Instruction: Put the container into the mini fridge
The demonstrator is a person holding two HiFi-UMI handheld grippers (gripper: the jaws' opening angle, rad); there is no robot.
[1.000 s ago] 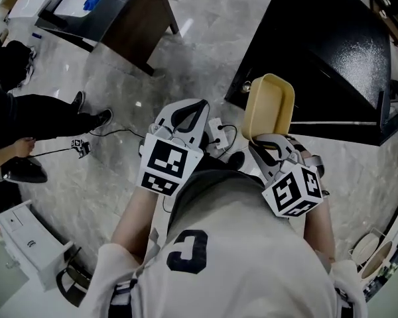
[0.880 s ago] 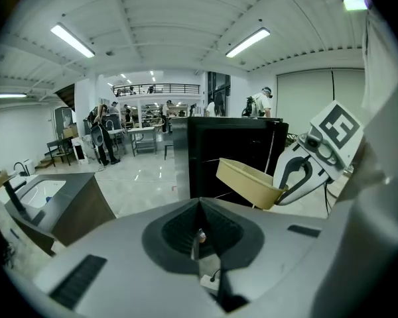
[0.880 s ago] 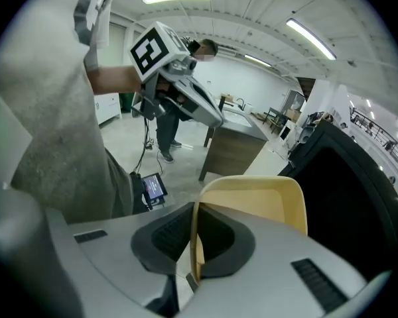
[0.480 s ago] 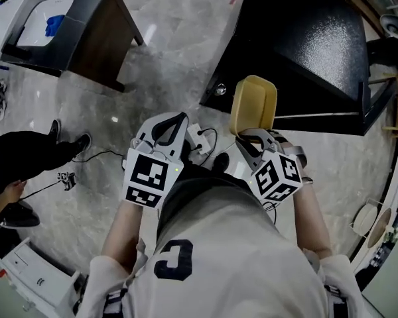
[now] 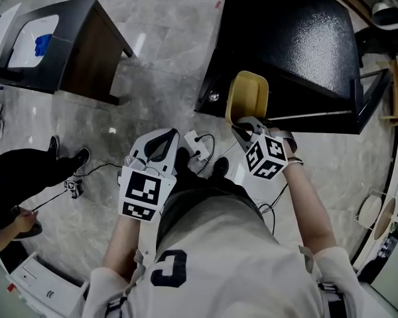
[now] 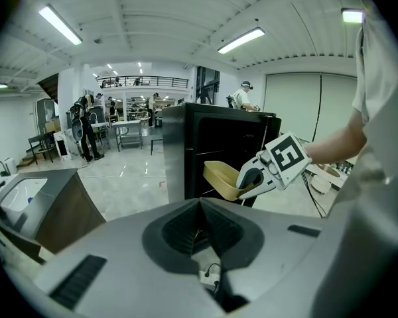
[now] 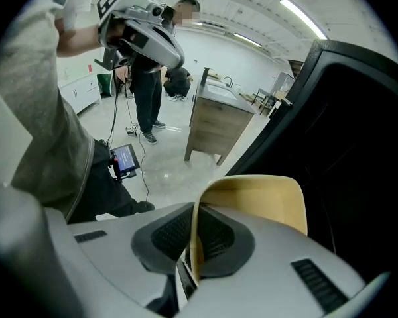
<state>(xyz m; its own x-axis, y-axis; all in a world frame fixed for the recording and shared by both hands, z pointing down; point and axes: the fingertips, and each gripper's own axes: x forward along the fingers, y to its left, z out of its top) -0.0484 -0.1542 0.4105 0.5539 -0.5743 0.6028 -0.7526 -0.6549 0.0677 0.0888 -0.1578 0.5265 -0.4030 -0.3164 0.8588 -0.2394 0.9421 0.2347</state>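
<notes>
The right claw (image 5: 244,126) is pressed tight on one wall of the yellow container (image 5: 247,98). In the right gripper view the thin rim runs straight down between the two ribbed pads. The rest of the tub rises above and to the right of the jaws, filling the middle of that frame.

In the head view the container sits just above the right claw, a little right of centre. Its hollow faces the camera and its far end lies over the lower edge of the black mini fridge (image 5: 292,38). The fridge fills the upper right of the frame. In the left gripper view the tub hangs in front of the fridge's dark front, tilted, with the claw gripping its lower right side. Whether any part of it is already inside the fridge cannot be told.

The left claw (image 5: 167,134) is at lower centre-left of the head view, well apart from the container. Its jaws are pressed together with nothing between them, and only floor and a white cable (image 5: 200,143) show past the tips.

A dark wooden table (image 5: 86,58) stands at upper left. A person's dark-trousered legs (image 5: 33,167) lie along the left edge.
</notes>
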